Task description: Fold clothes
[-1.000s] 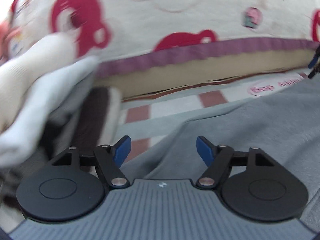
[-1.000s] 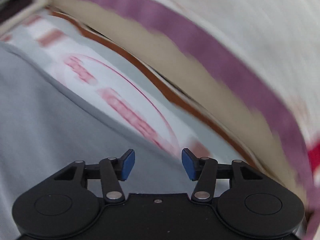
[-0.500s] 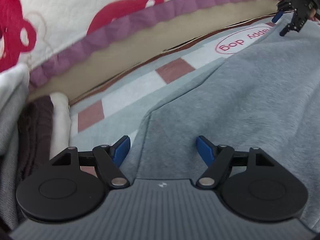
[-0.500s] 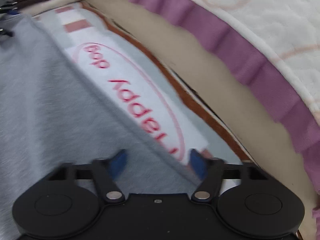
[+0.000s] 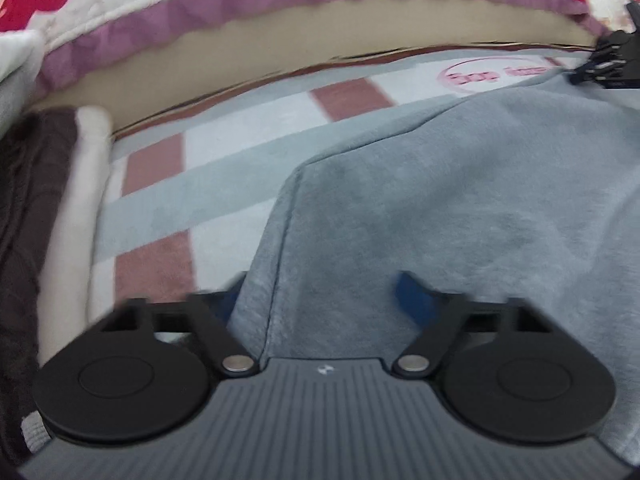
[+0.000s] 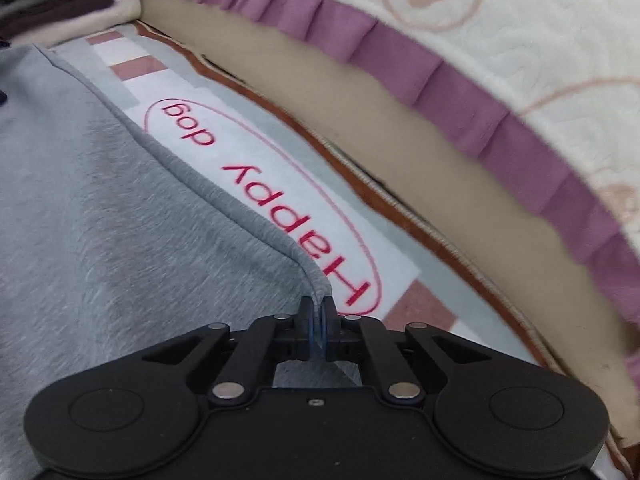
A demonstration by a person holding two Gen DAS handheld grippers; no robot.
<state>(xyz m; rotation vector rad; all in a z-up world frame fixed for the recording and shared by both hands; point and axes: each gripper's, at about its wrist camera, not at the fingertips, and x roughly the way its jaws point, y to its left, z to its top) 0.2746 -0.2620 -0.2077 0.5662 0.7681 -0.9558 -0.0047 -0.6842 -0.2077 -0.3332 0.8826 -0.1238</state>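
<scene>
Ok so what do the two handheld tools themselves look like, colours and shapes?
Both share a design: black linkage arms with silver pivot pins, round black discs at each side, and blue finger pads. The left tool has a ribbed grey body with a small white logo; the right tool has a smooth black body.

Right gripper (image 6: 318,312): fingers (image 6: 306,316), spread apart 0.5 s and 1.0 s ago, now pinched together on the hemmed corner of the grey garment (image 6: 120,220). Corner is lifted into a small peak at the tips, beside the "Happy dog" print on the rug (image 6: 260,184)

Left gripper (image 5: 320,300): now further over the garment's left edge; left finger partly hidden behind the cloth; fingers as wide apart as before
</scene>
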